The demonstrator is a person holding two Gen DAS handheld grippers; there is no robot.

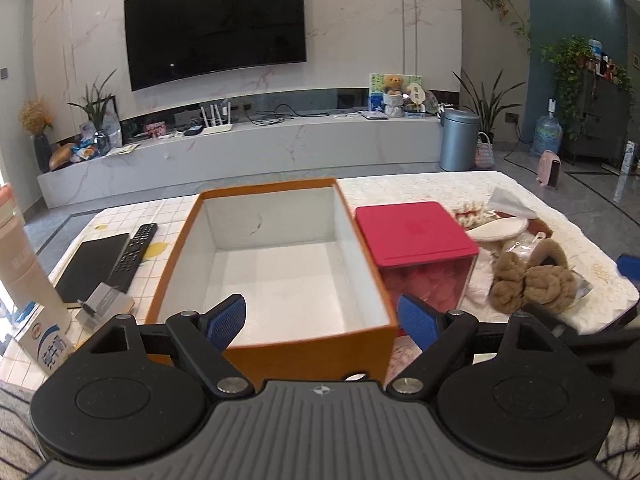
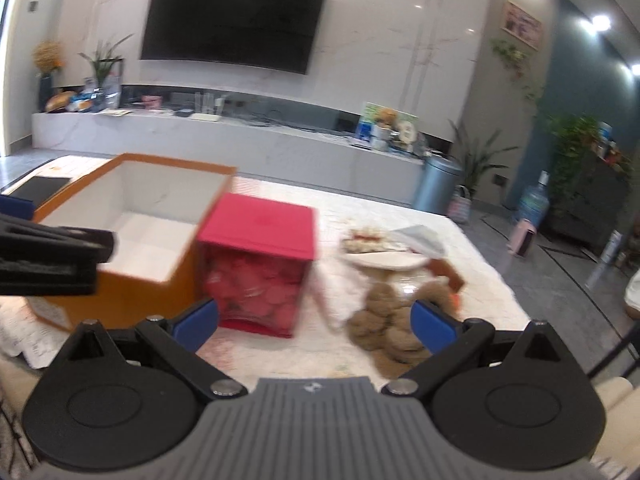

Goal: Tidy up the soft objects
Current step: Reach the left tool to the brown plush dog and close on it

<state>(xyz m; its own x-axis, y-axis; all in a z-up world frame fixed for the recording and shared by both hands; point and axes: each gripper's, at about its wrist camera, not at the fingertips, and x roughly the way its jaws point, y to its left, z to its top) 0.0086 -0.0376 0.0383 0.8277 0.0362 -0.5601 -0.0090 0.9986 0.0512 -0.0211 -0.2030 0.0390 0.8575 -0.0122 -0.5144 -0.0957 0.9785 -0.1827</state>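
Pickup is being lined up: right gripper, spread and empty, is aimed beside the brown earmuffs; left gripper, spread too, is held over the orange box.

A black television hangs on the marble wall, and below it runs a long white console carrying a white router under the screen's middle. At the console's right end stands a grey bin, with a blue water jug farther right. A black remote and a black notebook lie on the tiled tabletop nearer than the console's left half.
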